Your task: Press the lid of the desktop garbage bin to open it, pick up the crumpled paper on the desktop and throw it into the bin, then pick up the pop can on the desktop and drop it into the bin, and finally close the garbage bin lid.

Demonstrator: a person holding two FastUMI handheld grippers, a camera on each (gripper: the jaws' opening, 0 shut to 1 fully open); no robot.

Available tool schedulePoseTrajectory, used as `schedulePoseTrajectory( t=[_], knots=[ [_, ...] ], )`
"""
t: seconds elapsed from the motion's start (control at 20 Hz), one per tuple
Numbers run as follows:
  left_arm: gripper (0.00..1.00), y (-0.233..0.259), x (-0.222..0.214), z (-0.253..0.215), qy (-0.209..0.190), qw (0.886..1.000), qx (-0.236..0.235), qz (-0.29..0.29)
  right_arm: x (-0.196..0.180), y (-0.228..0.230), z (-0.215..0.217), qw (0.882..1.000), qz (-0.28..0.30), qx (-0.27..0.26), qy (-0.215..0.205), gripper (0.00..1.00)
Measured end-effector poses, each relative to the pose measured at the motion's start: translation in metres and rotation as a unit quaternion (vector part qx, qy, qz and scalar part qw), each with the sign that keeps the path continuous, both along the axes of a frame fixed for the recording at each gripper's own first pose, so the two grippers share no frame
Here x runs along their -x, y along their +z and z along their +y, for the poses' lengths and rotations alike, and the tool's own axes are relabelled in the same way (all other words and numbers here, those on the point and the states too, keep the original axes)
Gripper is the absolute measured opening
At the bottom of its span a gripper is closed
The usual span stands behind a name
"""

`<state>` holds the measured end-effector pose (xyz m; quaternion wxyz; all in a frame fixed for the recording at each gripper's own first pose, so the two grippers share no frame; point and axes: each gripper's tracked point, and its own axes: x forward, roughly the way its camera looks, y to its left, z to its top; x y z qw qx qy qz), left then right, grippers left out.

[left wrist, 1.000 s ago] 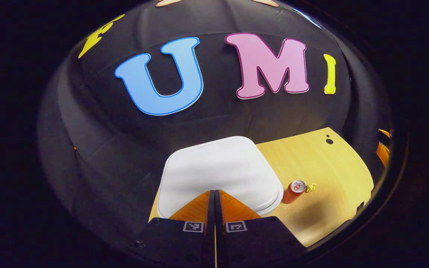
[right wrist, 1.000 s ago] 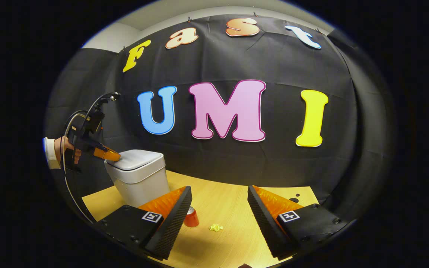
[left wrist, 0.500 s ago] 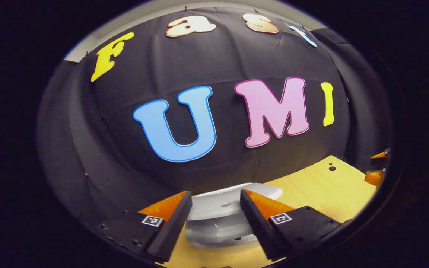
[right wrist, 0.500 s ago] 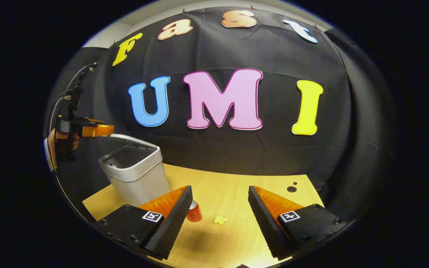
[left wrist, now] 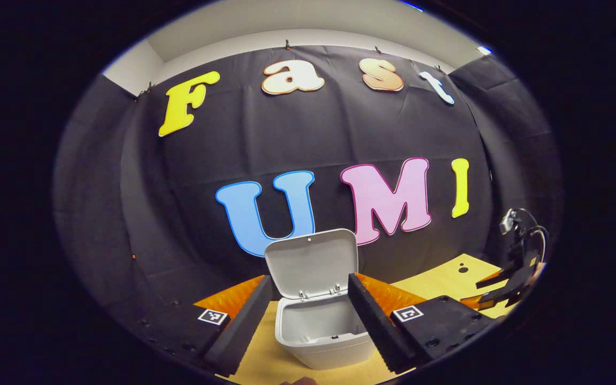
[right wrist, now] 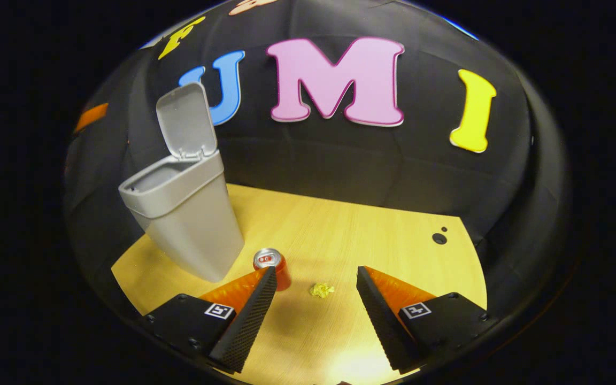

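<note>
Lid upright, open | pop can upright | both tools spread

The left gripper view sits close in front of the garbage bin, level with its rim, facing the raised lid and the booth wall behind it; the bin stands between this camera's own fingers. The right gripper view looks from farther off and higher, tilted down over the counter, with the bin to the left of its fingers. Both views share the bin, its upright lid, the counter beside the bin and the wall behind it.
</note>
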<state>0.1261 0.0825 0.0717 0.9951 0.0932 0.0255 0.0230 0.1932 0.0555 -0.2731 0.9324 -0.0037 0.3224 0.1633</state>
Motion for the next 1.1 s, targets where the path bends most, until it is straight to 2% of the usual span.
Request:
schedulePoseTrajectory(
  t=[0.2, 0.4, 0.75, 0.8, 0.9, 1.1],
  knots=[
    [0.96, 0.002, 0.044, 0.025, 0.039, 0.999, 0.019, -0.008, -0.016, -0.078, 0.010, 0.996, 0.070, 0.046, 0.041, 0.98],
    [0.97, 0.001, 0.070, 0.040, 0.071, 0.997, 0.020, -0.009, -0.025, -0.146, 0.008, 0.986, 0.146, 0.067, 0.046, 0.98],
    [0.94, -0.003, 0.088, 0.041, 0.094, 0.996, 0.007, 0.006, -0.043, -0.191, 0.009, 0.980, 0.187, 0.059, 0.020, 0.97],
    [0.96, -0.004, 0.091, 0.040, 0.096, 0.995, 0.004, 0.008, -0.043, -0.197, 0.009, 0.979, 0.194, 0.059, 0.018, 0.78],
    [0.96, -0.004, 0.094, 0.041, 0.098, 0.995, -0.001, 0.010, -0.044, -0.196, 0.003, 0.979, 0.194, 0.064, 0.010, 0.32],
    [0.96, -0.007, 0.096, 0.042, 0.098, 0.995, 0.006, 0.012, -0.043, -0.187, 0.002, 0.981, 0.179, 0.069, 0.019, 0.30]
  ],
)
